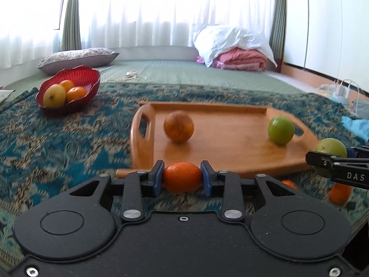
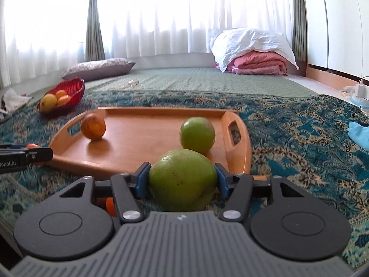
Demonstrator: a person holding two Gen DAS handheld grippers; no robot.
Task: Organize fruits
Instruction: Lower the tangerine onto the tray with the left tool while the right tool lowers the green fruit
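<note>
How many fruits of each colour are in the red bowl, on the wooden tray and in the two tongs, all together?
orange fruit: 4
green fruit: 2
yellow fruit: 1
Total: 7

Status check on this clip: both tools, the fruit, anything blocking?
Left tool shut on small orange. Right tool shut on big green fruit. Wooden tray directly ahead, holding two fruits; nothing blocking.

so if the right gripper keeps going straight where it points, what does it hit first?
Likely the green fruit on the wooden tray, dead ahead of the right gripper and its held green fruit; depth unclear.
</note>
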